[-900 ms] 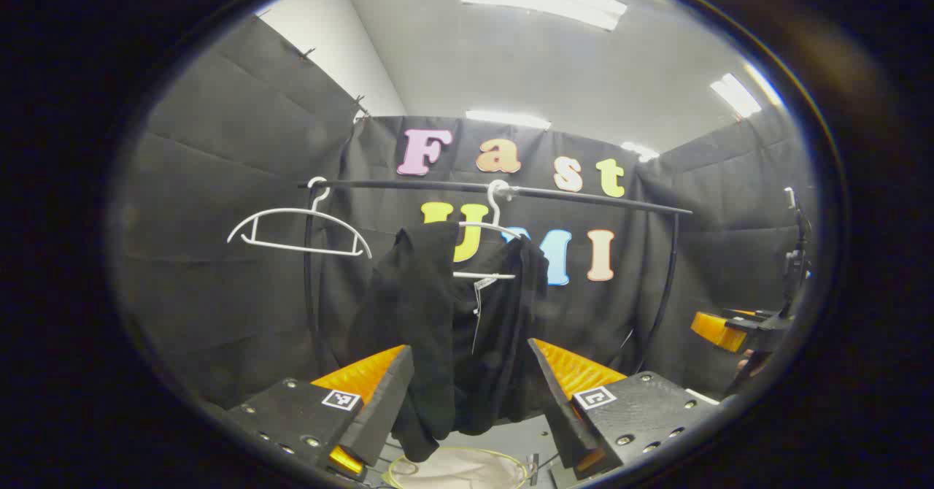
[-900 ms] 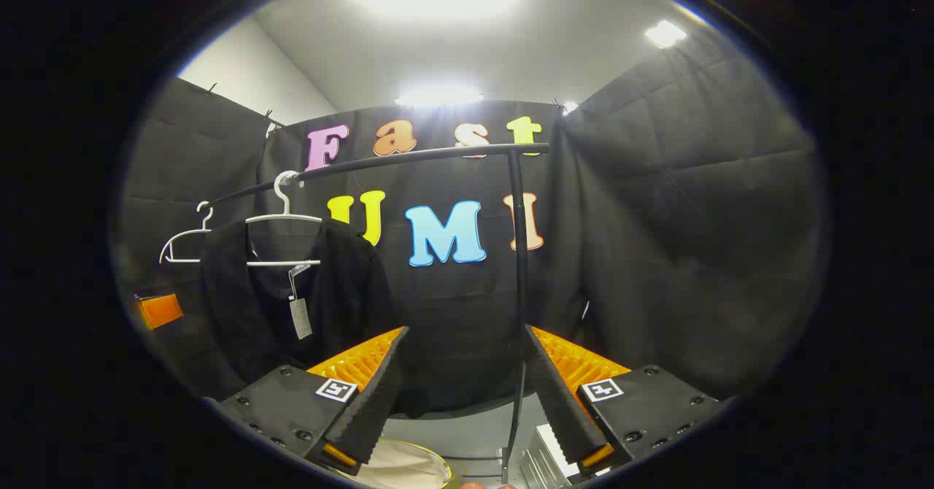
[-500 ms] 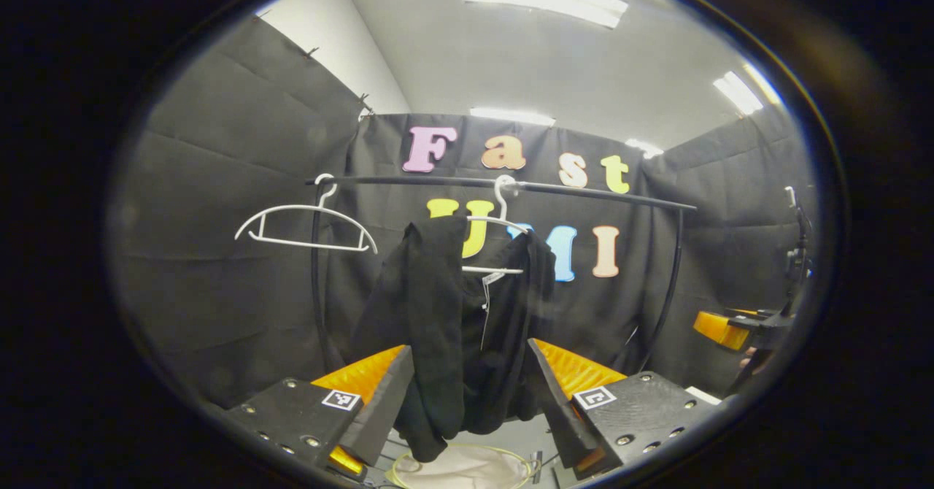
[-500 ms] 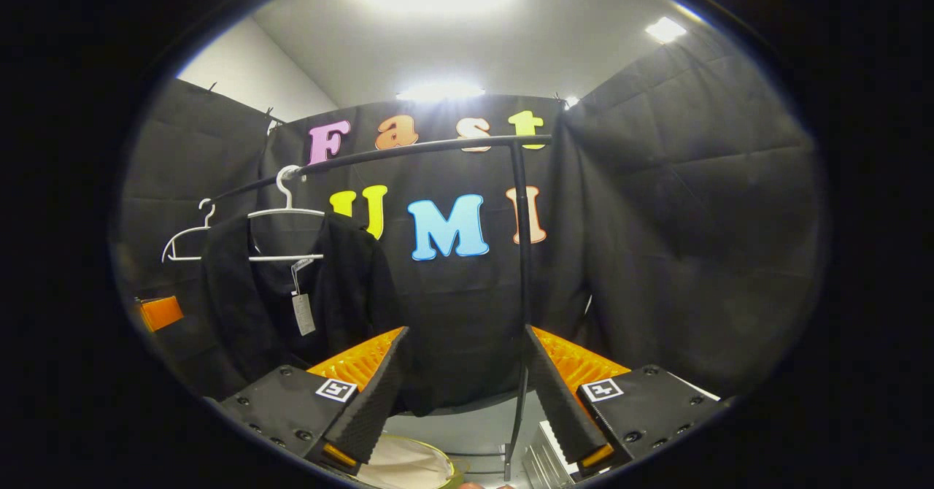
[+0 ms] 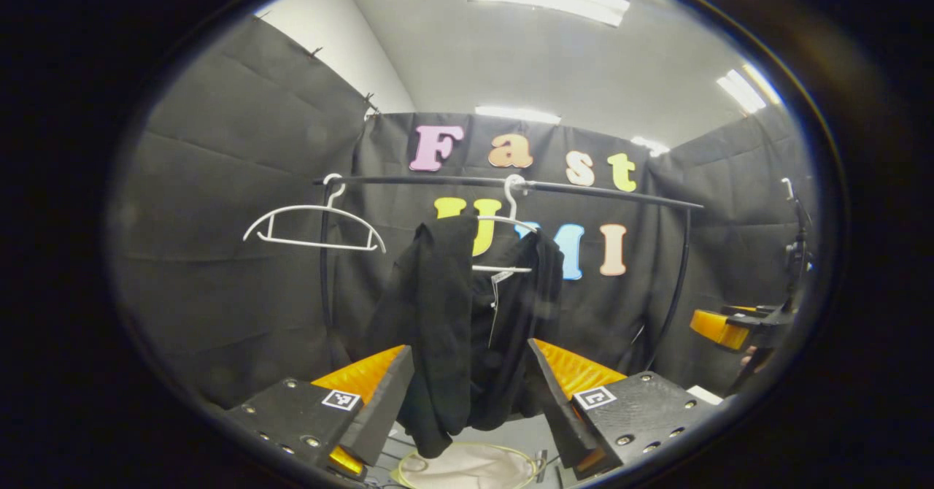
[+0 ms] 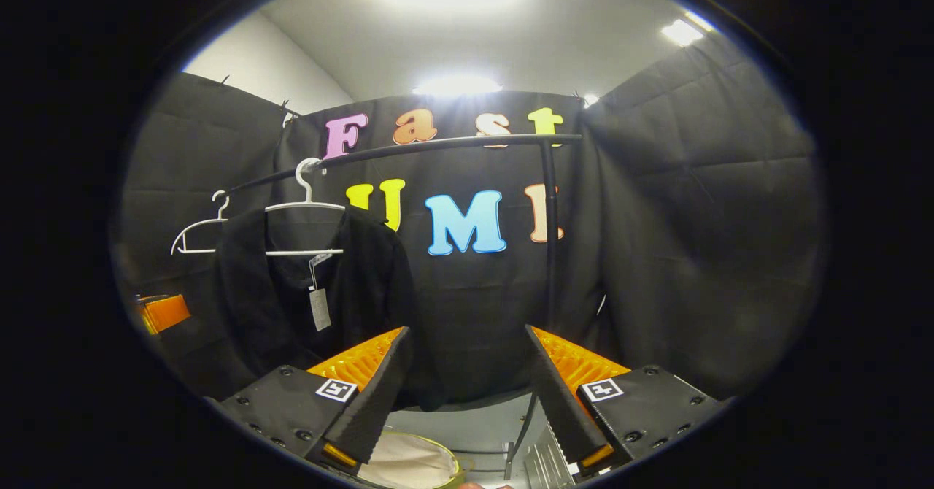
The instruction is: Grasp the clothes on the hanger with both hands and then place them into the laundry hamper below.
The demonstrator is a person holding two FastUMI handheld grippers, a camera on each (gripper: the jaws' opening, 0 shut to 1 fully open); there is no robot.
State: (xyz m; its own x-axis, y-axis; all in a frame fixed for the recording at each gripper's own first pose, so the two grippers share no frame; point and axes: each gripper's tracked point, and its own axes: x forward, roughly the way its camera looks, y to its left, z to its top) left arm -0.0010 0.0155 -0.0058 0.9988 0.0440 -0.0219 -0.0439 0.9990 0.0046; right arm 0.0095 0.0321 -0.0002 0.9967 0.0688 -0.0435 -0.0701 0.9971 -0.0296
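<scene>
Both grippers spread, empty — left gripper [image 5: 471, 401] has crept nearer, black jacket [image 5: 452, 321] now hanging between its fingers; right gripper [image 6: 467, 401] swung toward it — grasp pending.

Black screw-studded hand-held gripper [image 5: 471, 401] bodies (square markers)

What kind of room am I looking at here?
Probably a small staged booth for practising a laundry chore: black cloth walls, a clothes rail holding a black garment and an empty hanger, and a hamper below.
</scene>
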